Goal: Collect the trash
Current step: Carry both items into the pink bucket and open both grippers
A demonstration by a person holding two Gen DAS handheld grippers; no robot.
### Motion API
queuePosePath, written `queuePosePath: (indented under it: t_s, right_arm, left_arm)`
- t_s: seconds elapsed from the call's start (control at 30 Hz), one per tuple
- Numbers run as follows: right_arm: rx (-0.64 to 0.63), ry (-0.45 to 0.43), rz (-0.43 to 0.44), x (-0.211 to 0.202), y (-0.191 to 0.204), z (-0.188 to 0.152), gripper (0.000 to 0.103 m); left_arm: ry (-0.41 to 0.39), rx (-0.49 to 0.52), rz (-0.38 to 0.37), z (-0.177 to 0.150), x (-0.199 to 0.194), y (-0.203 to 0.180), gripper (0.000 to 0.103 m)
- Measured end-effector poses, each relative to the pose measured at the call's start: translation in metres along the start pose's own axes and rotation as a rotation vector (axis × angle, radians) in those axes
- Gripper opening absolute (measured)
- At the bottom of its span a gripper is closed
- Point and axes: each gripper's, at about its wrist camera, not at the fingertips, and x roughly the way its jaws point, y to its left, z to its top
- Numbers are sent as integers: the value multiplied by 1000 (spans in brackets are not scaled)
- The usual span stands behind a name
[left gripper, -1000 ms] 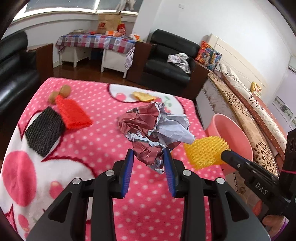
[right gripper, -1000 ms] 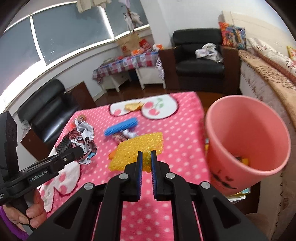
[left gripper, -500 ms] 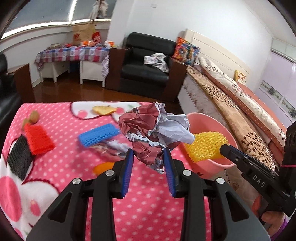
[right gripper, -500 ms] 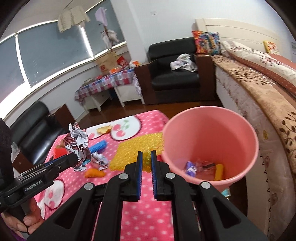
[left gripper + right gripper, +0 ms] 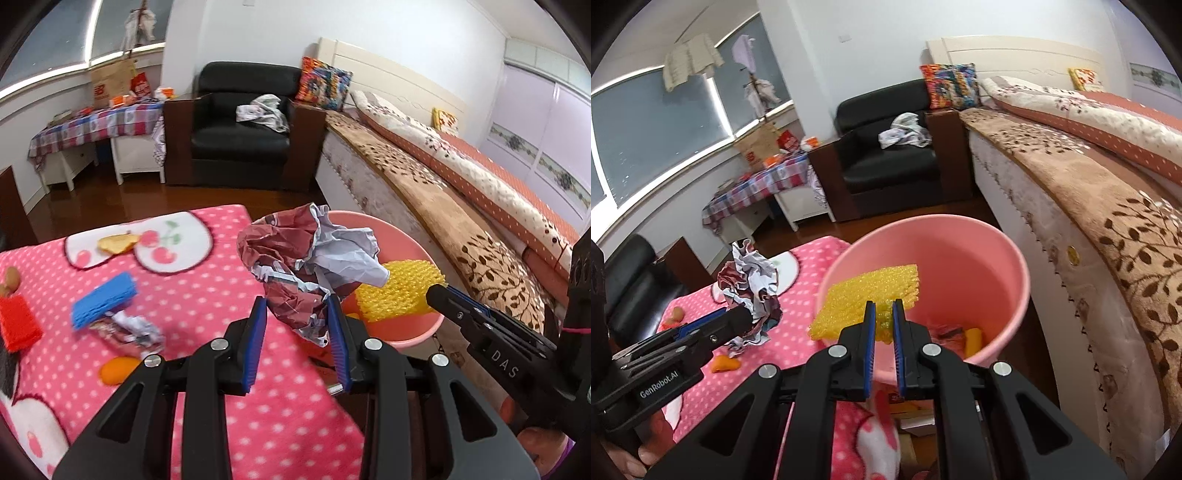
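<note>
Both held items have moved from above the pink blanket (image 5: pixel 192 291) to the pink bucket (image 5: pixel 1015 266): left gripper (image 5: pixel 297 325) clamps crumpled paper (image 5: pixel 310 258) at its rim; right gripper (image 5: pixel 883 325) pinches yellow foam net (image 5: pixel 864 299) over its mouth.

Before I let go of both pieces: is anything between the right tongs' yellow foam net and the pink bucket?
Nothing: in the right wrist view the yellow foam net hangs over the pink bucket, with only open air beneath.
</note>
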Motion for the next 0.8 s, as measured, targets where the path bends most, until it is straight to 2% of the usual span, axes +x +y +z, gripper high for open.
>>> queuePosePath:
  t_s: [0.43, 0.8]
  right_arm:
    - [46, 29, -54, 23, -40, -2, 9]
    - [30, 53, -71, 38, -45, -3, 9]
  left_arm:
    - [58, 79, -4, 3, 47, -36, 33]
    - [101, 85, 6, 5, 74, -40, 33]
